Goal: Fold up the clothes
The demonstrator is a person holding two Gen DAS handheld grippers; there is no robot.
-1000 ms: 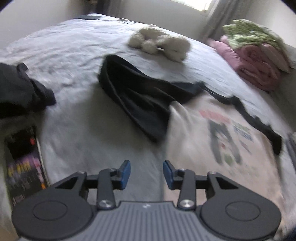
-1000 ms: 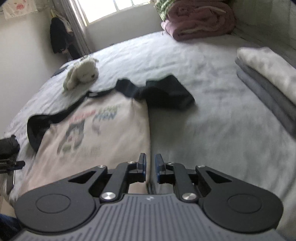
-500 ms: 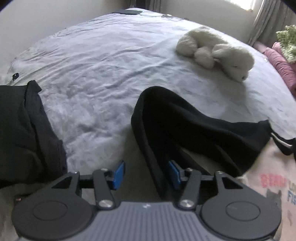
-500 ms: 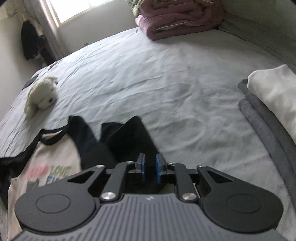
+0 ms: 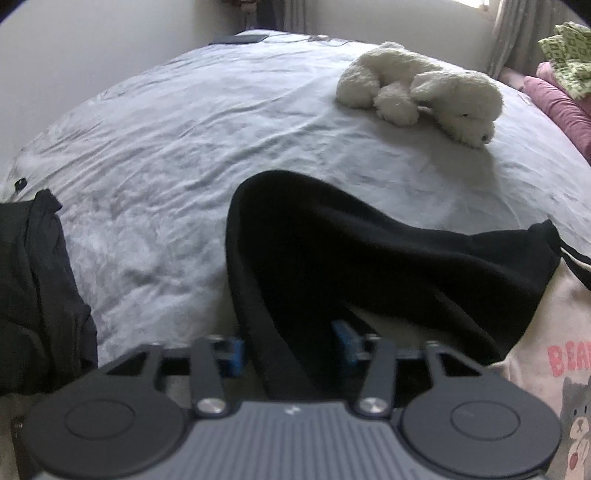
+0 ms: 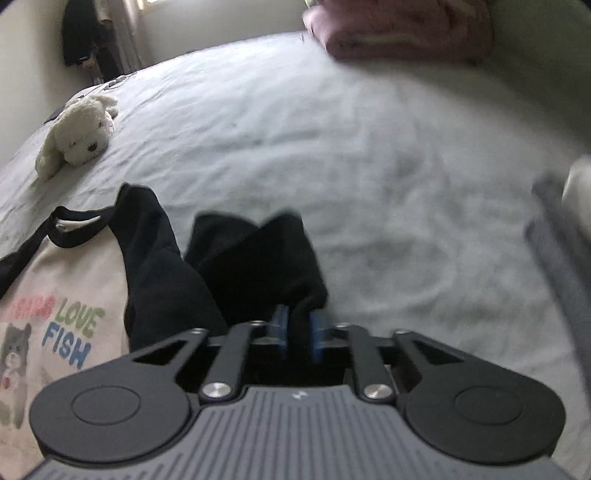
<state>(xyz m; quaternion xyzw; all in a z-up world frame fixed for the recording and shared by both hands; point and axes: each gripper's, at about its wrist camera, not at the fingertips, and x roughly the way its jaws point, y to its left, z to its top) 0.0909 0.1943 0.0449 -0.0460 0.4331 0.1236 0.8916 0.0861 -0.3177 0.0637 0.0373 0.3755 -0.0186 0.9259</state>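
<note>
A cream T-shirt (image 6: 55, 295) with black sleeves and a cat print lies flat on the grey bed (image 6: 332, 147). In the left wrist view its print (image 5: 565, 369) shows at the right edge. My left gripper (image 5: 288, 345) is open, and the cuff of the left black sleeve (image 5: 332, 258) lies between its blue pads (image 5: 232, 352) without being pinched. In the right wrist view my right gripper (image 6: 297, 334) is shut on a fold of the right black sleeve (image 6: 258, 258), low over the bed.
A white plush dog (image 5: 424, 88) lies beyond the sleeve, also seen as the plush dog (image 6: 77, 136). A dark garment (image 5: 33, 295) is heaped at the left. Folded grey and white towels (image 6: 554, 240) sit at the right, a pink blanket (image 6: 399, 29) at the back.
Both grippers moved up from the shirt's hem to the sleeves. The left sleeve cuff now lies between the left fingers. The right pads now hold black sleeve cloth between them.
</note>
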